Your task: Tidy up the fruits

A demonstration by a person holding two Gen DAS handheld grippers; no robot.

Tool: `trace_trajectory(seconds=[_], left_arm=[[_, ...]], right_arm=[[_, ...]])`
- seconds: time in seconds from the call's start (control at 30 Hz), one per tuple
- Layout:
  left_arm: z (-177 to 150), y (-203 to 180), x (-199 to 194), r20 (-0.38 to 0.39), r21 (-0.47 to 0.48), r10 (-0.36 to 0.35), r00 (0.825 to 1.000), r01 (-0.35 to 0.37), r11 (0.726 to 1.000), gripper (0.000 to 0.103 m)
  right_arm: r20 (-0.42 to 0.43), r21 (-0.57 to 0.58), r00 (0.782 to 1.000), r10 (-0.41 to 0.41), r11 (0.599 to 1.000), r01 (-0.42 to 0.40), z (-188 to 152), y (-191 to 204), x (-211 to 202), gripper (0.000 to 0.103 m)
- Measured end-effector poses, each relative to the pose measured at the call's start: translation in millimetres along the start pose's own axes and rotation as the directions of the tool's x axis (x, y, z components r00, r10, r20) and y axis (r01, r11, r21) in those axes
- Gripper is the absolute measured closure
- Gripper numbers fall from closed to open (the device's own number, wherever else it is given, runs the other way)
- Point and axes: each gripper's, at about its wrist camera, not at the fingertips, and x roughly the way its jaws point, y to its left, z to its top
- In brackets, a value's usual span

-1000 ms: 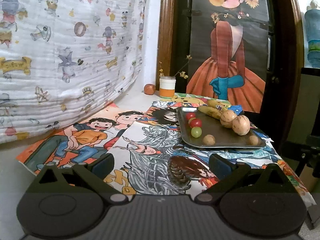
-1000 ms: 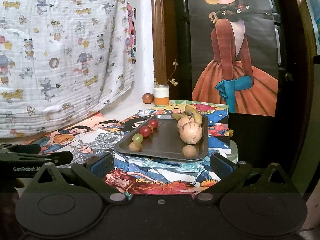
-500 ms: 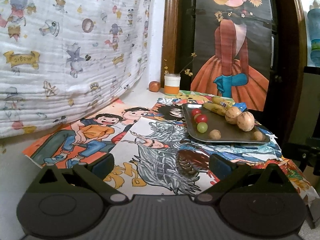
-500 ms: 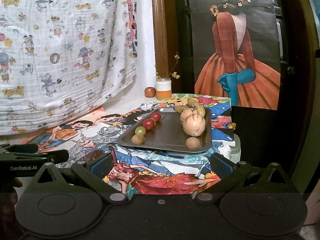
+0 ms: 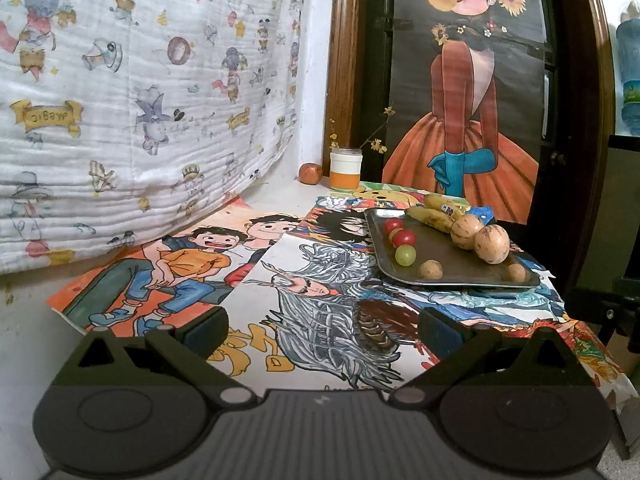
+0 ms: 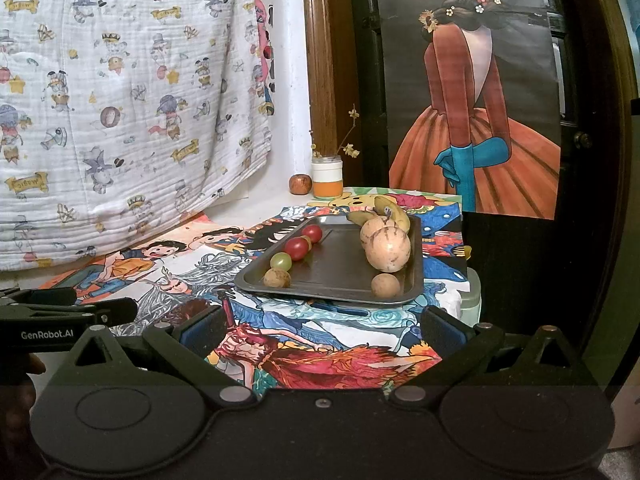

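A dark metal tray [image 5: 436, 256] [image 6: 340, 256] lies on the poster-covered table. It holds two red tomatoes [image 6: 297, 248], a green grape [image 6: 281, 261], two small brown fruits [image 6: 385, 285], two large tan round fruits [image 6: 388, 251] and bananas [image 6: 394, 213]. My left gripper [image 5: 322, 326] is open and empty, well short of the tray, which lies ahead to the right. My right gripper [image 6: 320, 326] is open and empty, just before the tray's near edge. The left gripper also shows at the left of the right wrist view [image 6: 92, 310].
A small reddish fruit [image 5: 310, 173] and a white-and-orange jar [image 5: 346, 169] with twigs stand at the back by the wall. A patterned white cloth [image 5: 120, 100] hangs on the left. The table's right edge drops off beside a dark door [image 6: 520, 260].
Both grippers have drawn back a little from the tray and the views have tilted up slightly. Nothing on the tray has moved.
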Motion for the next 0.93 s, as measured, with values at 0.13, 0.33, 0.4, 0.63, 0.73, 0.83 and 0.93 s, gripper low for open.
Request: trace_trajectory(seconds=[0.13, 0.33, 0.4, 0.63, 0.73, 0.83, 0.93], left_arm=[[0.0, 0.0, 0.2, 0.000, 0.000, -0.001, 1.000, 0.001, 1.000, 0.000], [-0.4, -0.4, -0.1, -0.001, 0.001, -0.002, 1.000, 0.002, 1.000, 0.000], [-0.4, -0.6, -0.8, -0.002, 0.002, -0.003, 1.000, 0.003, 1.000, 0.000], [0.1, -2.7, -0.6, -0.010, 0.008, -0.002, 1.000, 0.002, 1.000, 0.000], [0.1, -4.5, -1.7, -0.001, 0.019, 0.031, 1.000, -0.031, 0.999, 0.000], [0.3, -2.6, -1.5, 0.003, 0.006, 0.033, 0.999, -0.033, 0.999, 0.000], [0.5, -1.5, -1.4, 0.004, 0.002, 0.030, 1.000, -0.030, 1.000, 0.000]], right_arm=[[0.000, 0.000, 1.000, 0.000, 1.000, 0.000, 0.0, -0.2, -0.3, 0.001], [0.000, 0.000, 1.000, 0.000, 1.000, 0.000, -0.1, -0.2, -0.5, 0.001], [0.000, 0.001, 1.000, 0.000, 1.000, 0.000, -0.2, -0.1, -0.5, 0.001], [-0.001, 0.000, 1.000, -0.001, 1.000, 0.001, -0.1, -0.4, -0.4, 0.001], [-0.002, 0.000, 1.000, 0.000, 1.000, 0.000, -0.2, 0.0, 0.5, 0.001], [-0.005, -0.003, 1.000, 0.003, 1.000, -0.003, -0.7, 1.3, 0.0, 0.001], [-0.009, -0.007, 1.000, 0.007, 1.000, -0.007, -1.2, 2.8, 0.6, 0.001]])
